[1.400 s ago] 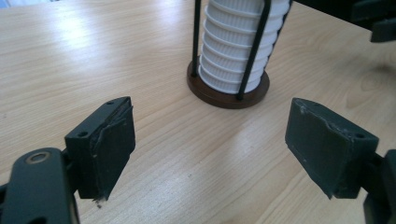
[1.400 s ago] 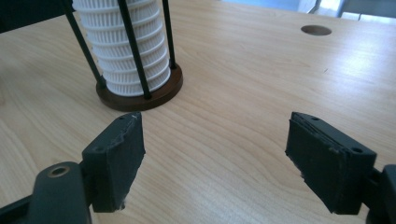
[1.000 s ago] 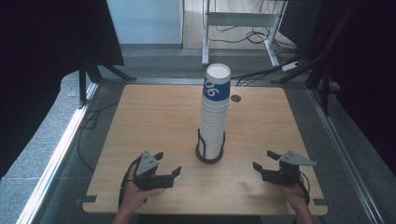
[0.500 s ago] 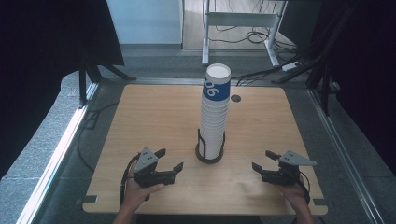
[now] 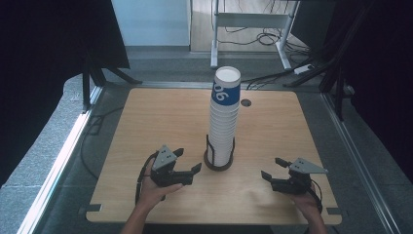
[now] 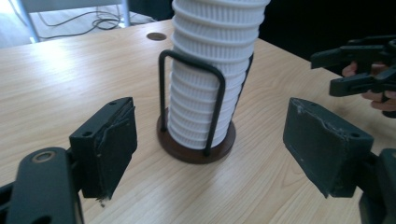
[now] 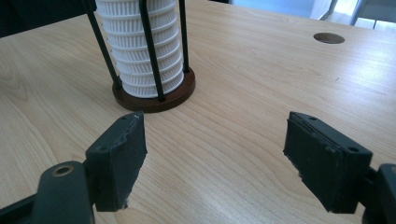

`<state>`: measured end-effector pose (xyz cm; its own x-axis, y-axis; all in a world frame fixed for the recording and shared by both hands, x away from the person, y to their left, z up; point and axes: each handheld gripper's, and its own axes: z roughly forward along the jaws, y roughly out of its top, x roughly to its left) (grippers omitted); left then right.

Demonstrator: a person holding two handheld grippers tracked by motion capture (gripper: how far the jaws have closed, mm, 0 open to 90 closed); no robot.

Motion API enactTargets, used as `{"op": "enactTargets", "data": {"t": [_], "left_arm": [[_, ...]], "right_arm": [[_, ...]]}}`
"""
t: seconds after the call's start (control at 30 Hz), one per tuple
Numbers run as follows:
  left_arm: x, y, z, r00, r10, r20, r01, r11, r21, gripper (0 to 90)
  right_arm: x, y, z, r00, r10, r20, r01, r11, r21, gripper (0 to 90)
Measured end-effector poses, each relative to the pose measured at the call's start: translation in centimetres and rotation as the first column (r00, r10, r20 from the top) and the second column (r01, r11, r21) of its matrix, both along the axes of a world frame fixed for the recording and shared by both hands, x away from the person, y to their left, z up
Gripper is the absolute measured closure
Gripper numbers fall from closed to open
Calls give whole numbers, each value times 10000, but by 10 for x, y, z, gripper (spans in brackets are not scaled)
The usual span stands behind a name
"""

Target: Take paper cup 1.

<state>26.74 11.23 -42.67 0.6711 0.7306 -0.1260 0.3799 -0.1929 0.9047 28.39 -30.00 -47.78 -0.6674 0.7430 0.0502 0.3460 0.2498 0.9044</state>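
A tall stack of white ribbed paper cups, the top one with a blue band, stands in a dark wire holder with a round brown base at the table's middle. My left gripper hovers just left of the base, open; its jaws have just been opening a little and nothing is between them. In the left gripper view the stack rises ahead of the gripper. My right gripper rests open and empty to the right of the holder, with the stack ahead and left of the gripper.
The wooden table has a cable hole behind the stack. The right gripper appears far right in the left gripper view. Metal rails run along both table sides, and desk legs and cables lie on the floor beyond.
My left gripper has lifted a little and shifted toward the cup holder. The right gripper and the stack have stayed put.
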Motion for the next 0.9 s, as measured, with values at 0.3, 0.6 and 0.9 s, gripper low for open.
{"op": "enactTargets", "data": {"t": [0.3,0.6,0.9], "left_arm": [[8,-10,10,9997,-228,63,227,9995,205,174],[21,-19,16,9991,-423,-66,422,9991,-21,157],[30,-30,19,9985,-551,13,550,9983,175,148]], "right_arm": [[1,3,1,9999,147,19,-147,9998,-100,210],[3,7,0,9996,269,19,-269,9995,-175,210],[3,8,0,9995,322,23,-321,9990,-297,210]]}}
